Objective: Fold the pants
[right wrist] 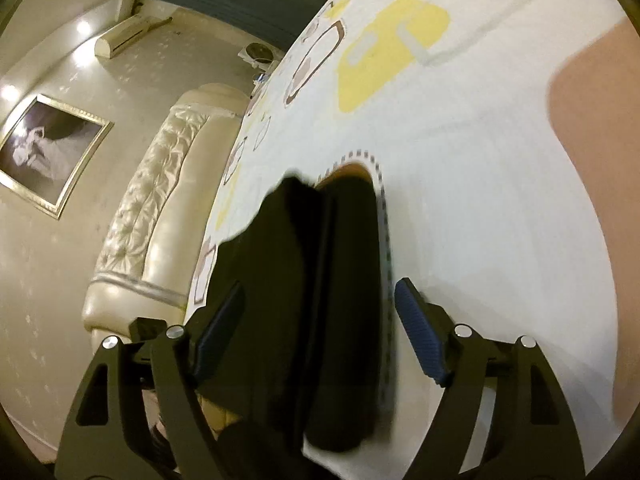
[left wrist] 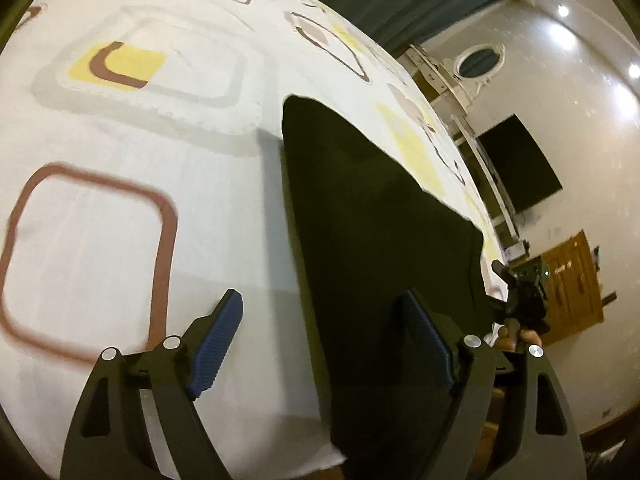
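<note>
The black pants (left wrist: 360, 220) lie folded into a long narrow strip on a white bed sheet (left wrist: 140, 240) printed with brown and yellow squares. My left gripper (left wrist: 320, 296) stands open over the strip's left edge; one blue pad is above the sheet, the other above the cloth, and neither presses on it. In the right wrist view the pants (right wrist: 344, 240) show as stacked dark layers running away from me. My right gripper (right wrist: 320, 284) is open astride them, pads clear of the cloth. That gripper (left wrist: 524, 300) and a hand show at the strip's right end.
The sheet (right wrist: 480, 220) ends at the bed's near edge (left wrist: 312, 460). A padded cream headboard (right wrist: 160, 208) bounds the bed. A framed picture (right wrist: 44, 152), an air conditioner (right wrist: 128, 34), a dark screen (left wrist: 516, 164) and a wooden door (left wrist: 572, 276) lie beyond.
</note>
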Action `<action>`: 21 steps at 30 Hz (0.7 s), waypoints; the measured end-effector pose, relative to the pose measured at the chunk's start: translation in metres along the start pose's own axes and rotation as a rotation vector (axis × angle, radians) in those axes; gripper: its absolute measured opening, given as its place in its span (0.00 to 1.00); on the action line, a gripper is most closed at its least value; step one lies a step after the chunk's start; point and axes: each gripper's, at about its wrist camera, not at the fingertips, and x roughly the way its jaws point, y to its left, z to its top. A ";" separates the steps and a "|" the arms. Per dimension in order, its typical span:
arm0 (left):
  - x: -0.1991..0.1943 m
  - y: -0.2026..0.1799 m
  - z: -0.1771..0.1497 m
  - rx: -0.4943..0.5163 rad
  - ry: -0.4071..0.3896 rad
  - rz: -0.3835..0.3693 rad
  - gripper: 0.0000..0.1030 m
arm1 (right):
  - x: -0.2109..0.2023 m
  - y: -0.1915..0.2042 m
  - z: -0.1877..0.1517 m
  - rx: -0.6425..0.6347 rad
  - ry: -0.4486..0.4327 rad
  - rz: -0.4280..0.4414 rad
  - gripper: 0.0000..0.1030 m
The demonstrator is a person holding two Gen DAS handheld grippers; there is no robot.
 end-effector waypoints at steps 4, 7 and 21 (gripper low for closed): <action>0.027 -0.001 0.033 0.000 0.009 -0.004 0.79 | 0.025 -0.003 0.027 0.025 0.025 0.027 0.76; 0.046 -0.003 0.052 0.005 0.021 -0.013 0.80 | 0.045 -0.001 0.037 0.000 0.081 0.036 0.76; 0.051 -0.040 0.077 0.188 -0.008 0.118 0.23 | 0.056 0.024 0.044 -0.116 0.058 0.023 0.30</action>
